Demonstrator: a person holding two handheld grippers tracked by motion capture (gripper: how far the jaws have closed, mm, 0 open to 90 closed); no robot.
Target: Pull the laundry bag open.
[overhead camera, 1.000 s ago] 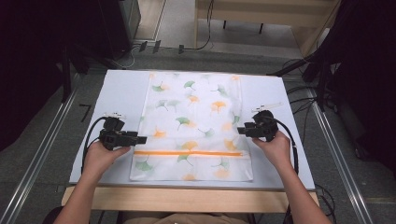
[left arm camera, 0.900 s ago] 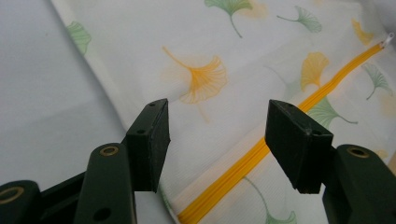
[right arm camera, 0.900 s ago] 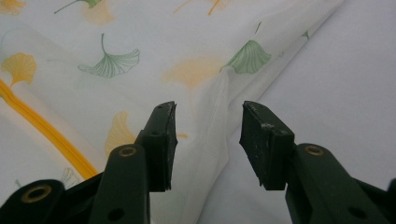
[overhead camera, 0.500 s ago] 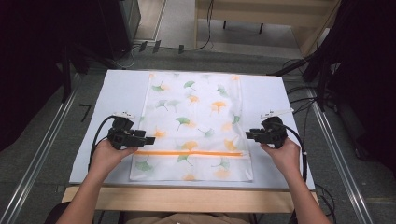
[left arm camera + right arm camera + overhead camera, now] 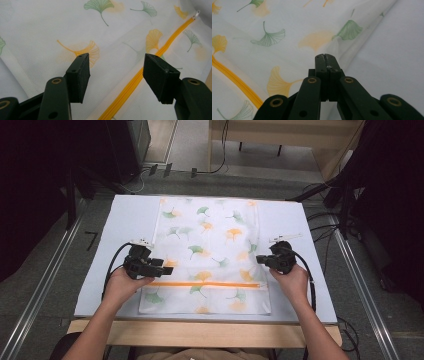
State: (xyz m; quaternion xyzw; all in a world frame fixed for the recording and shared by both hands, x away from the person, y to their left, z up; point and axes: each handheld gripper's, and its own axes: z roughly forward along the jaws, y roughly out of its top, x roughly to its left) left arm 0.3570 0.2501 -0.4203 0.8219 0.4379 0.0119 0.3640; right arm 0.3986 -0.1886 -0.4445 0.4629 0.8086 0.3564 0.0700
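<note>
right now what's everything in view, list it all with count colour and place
white mesh laundry bag with green and orange ginkgo leaves: one, lies flat mid-table
orange zipper: one, runs across the bag near its front edge
pale grey table top: one, under the bag
black cables: several, on the floor at right
left gripper: one, black, jaws open over the bag's left edge
right gripper: one, black, jaws just closed, at the bag's right edge
hands: two, behind the grippers

Left gripper [image 5: 161, 264] and right gripper [image 5: 261, 259]: black two-jaw bodies, brass-ringed pivot screws, rectangular black pads [image 5: 79, 75], trailing black cables. Forearms bare, no sleeves.
</note>
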